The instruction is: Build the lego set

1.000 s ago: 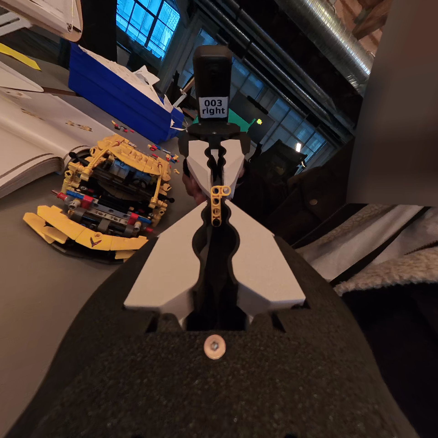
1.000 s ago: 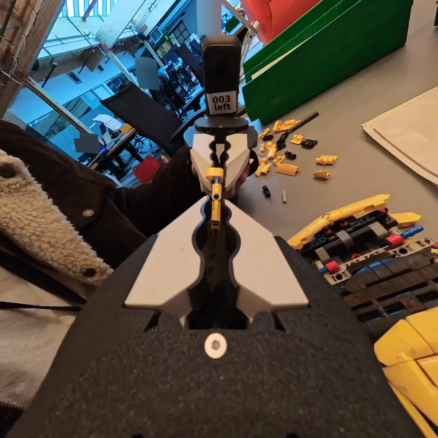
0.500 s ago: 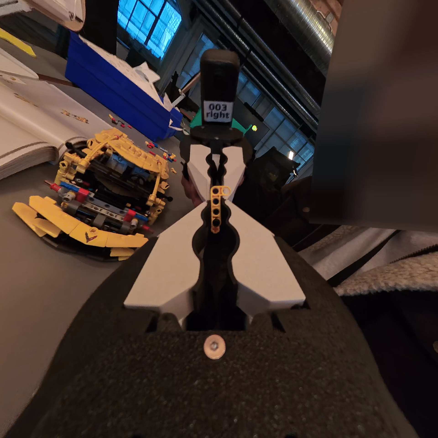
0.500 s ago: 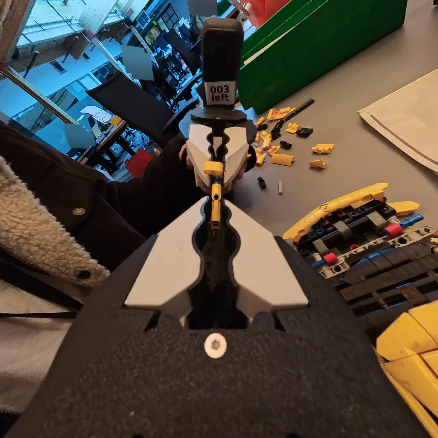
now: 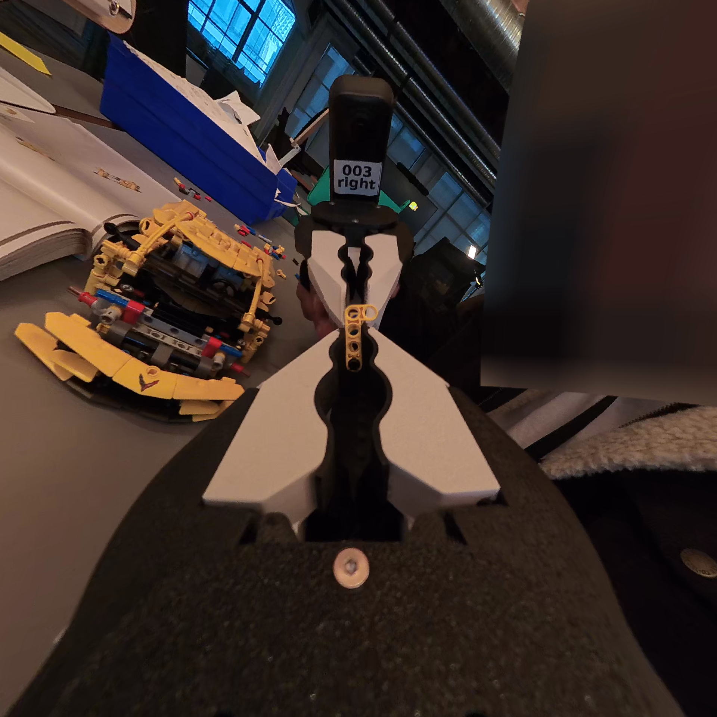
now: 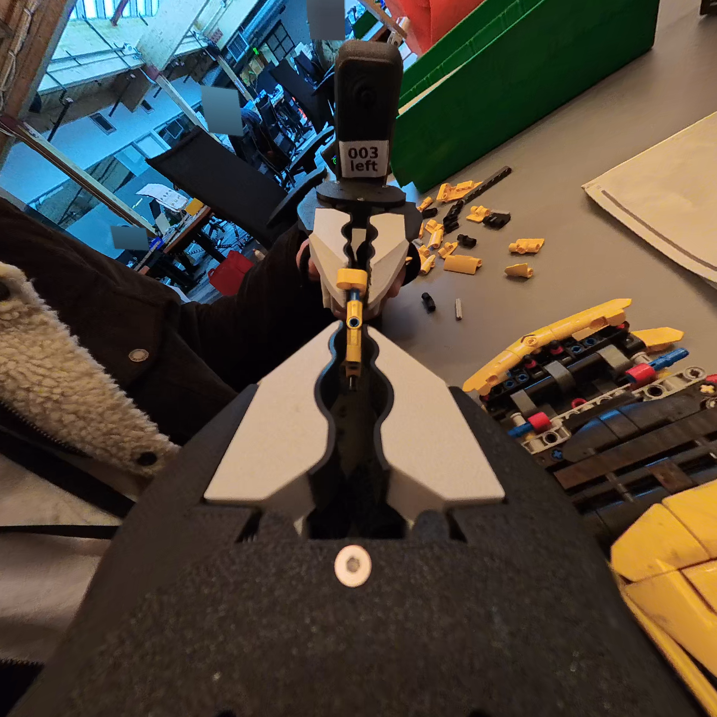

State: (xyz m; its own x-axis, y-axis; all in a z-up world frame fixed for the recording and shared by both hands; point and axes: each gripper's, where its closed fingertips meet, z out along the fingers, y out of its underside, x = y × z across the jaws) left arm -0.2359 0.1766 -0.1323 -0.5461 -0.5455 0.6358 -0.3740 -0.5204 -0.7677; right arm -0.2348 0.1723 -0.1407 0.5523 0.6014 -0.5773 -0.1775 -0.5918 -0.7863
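Grey tabletop lies below; left claw pinches the yellow beam, right claw clamps it too (tip-to-tip): they should push along one axis.

Grippers tip to tip above table, beam between them. Car model on table left of left gripper; booklet behind it. Loose parts right of it, bin behind.

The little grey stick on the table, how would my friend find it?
Start at the green bin at the back of the table. In front lies a scatter of yellow pieces, and nearer the half-built car sit two loose bits. The grey stick is the thin pale one, right of a stubby black piece.
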